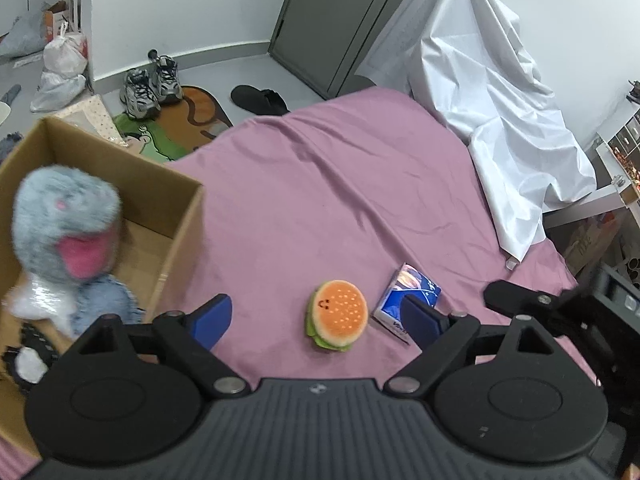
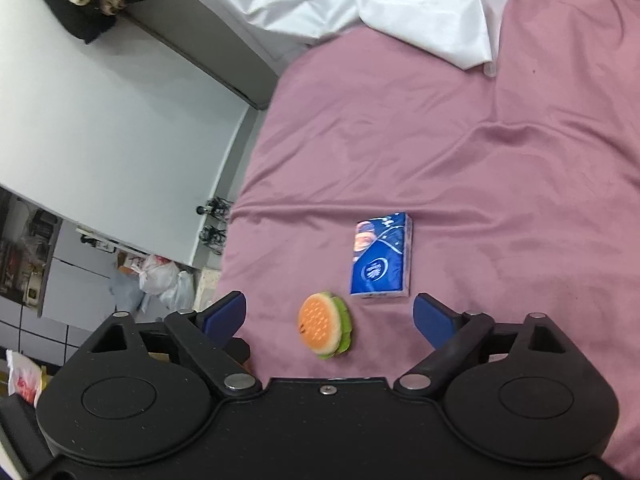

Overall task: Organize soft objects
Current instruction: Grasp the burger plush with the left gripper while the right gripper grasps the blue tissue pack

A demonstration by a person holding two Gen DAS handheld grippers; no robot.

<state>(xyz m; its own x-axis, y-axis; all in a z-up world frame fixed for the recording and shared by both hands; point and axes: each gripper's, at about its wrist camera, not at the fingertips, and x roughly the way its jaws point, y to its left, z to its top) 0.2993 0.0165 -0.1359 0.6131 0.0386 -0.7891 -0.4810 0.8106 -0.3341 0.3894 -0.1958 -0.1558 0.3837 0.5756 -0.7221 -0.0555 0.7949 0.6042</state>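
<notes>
- Burger plush [image 1: 337,314], small and round, shows an orange bun dotted with pale seeds and a tiny stitched face, green lettuce and a tan bottom bun; it lies tipped on the pink bed sheet [image 1: 320,184], the bun top facing up and toward the cardboard box [image 1: 132,184], with no clear long axis.
- Blue tissue pack [image 2: 380,258] lies flat just beside it, long axis running away across the bed.
- Grey fluffy plush [image 1: 68,228] stands in the box at the bed's edge.
- Left hand-held gripper [image 1: 316,316] is wide open, holding nothing, the burger between its fingers untouched.
- Right hand-held gripper [image 2: 330,316] is equally spread and empty.
</notes>
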